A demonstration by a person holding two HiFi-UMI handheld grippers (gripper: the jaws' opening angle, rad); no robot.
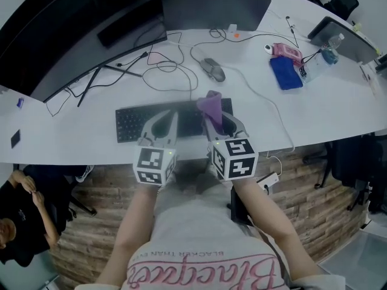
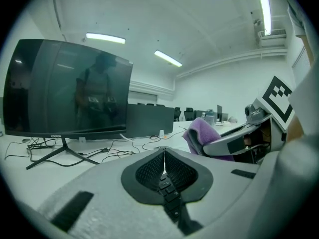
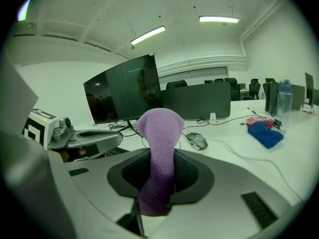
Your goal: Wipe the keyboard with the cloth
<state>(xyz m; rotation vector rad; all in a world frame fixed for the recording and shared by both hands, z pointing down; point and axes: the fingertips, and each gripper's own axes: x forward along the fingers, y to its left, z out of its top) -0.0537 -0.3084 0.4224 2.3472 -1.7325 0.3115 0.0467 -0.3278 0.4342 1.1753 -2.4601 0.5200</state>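
A black keyboard (image 1: 130, 122) lies near the front edge of the white desk (image 1: 326, 110). Both grippers hover over its right half. My right gripper (image 1: 215, 118) is shut on a purple cloth (image 1: 210, 104), which sticks up from between its jaws (image 3: 159, 133). My left gripper (image 1: 173, 117) sits just left of it, shut with nothing in it. In the left gripper view the jaws meet (image 2: 164, 153), keyboard keys (image 2: 168, 188) show below them, and the cloth (image 2: 198, 131) is at the right.
A grey mouse (image 1: 213, 69) with its cable lies behind the keyboard. Two dark monitors (image 1: 78, 29) stand at the back, with loose cables (image 1: 163, 65) beneath. A blue cloth (image 1: 285, 72), a pink item (image 1: 285, 51) and a bottle (image 1: 329, 52) sit far right. A person (image 1: 18, 222) sits at lower left.
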